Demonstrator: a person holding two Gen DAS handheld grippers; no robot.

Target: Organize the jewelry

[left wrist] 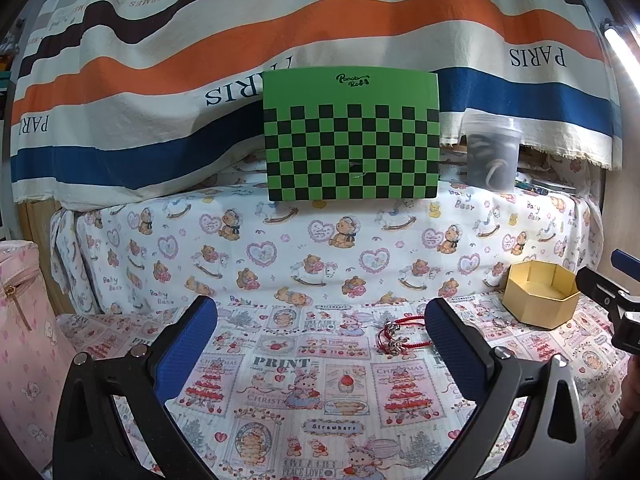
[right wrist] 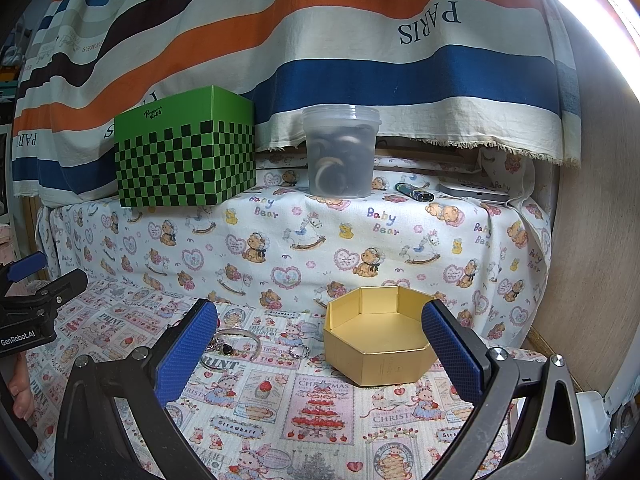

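So far nothing sits in the open gold hexagonal cardboard box (right wrist: 378, 344), which rests on the cloth-covered surface (right wrist: 320, 420) printed with Christmas and strawberry pictures. The jewelry lies loose on that cloth. A red cord bracelet with small silver charms (left wrist: 396, 336) is just ahead of the left claw (left wrist: 320, 344), close to the inner side of its right-hand blue pad. A thin silver bangle with a small dark charm (right wrist: 236, 346) lies to the left of the box, partly hidden behind one pad of the right claw (right wrist: 320, 344), and a small silver ring (right wrist: 299, 351) lies between the bangle and the box, near the box wall but apart from it.

Both claws stand wide open and hold nothing.

The step in hand looks like a first pick. For the left claw, the red bracelet is the natural target: shift a little toward it so the cord sits centred between the pads, come down until the tips nearly touch the cloth, and close on the bunched charms, not on a single strand, which could slip out. Pinching the tablecloth along with the cord is the main risk, as the fabric is soft. Once lifted, carry the bracelet over the box rim and release it low inside.
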